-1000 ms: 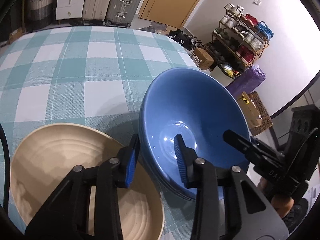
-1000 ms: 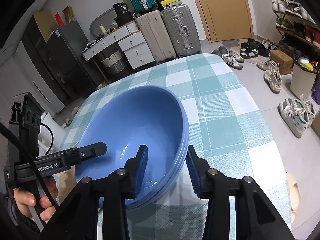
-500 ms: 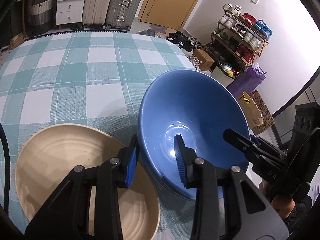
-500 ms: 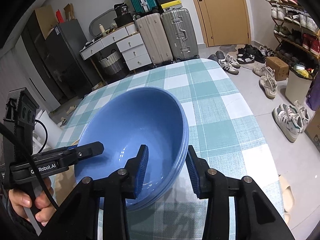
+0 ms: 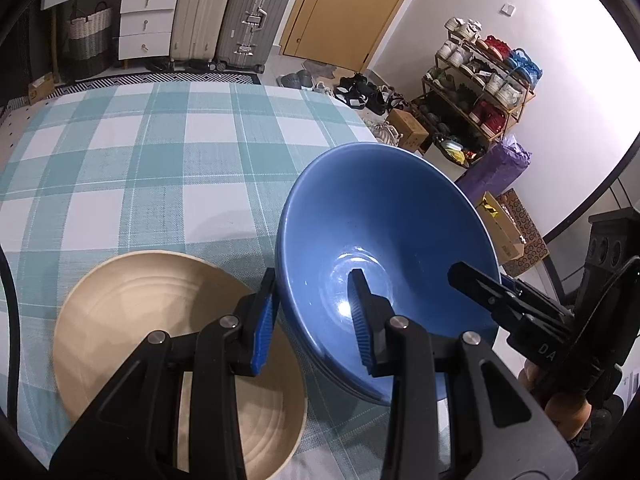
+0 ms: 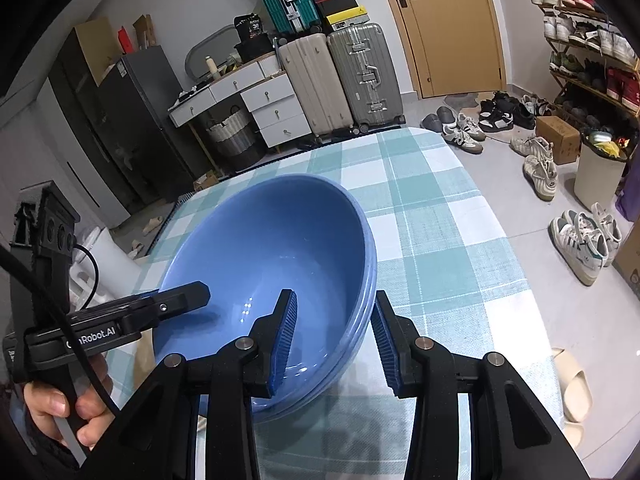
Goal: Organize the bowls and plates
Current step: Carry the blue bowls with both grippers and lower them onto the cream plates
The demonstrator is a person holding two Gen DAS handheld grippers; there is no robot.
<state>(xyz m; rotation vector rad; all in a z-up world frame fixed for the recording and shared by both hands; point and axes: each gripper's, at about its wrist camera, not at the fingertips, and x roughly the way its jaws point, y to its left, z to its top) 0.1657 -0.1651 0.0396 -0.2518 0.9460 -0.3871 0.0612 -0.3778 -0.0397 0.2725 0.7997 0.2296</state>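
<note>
Above the checked tablecloth (image 5: 160, 168), left gripper (image 5: 316, 320) and right gripper (image 6: 334, 340) each clamp opposite rims of the stacked blue bowls (image 5: 384, 248) (apparently lifted); beige plate (image 5: 160, 340) alongside awaits sorting.

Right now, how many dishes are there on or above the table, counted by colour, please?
Blue bowls: 3, judging by the three rims showing in the nested stack; both grippers grip this stack.
Beige dishes: 1, beside the blue stack on the checked tablecloth.
Total: 4
</note>
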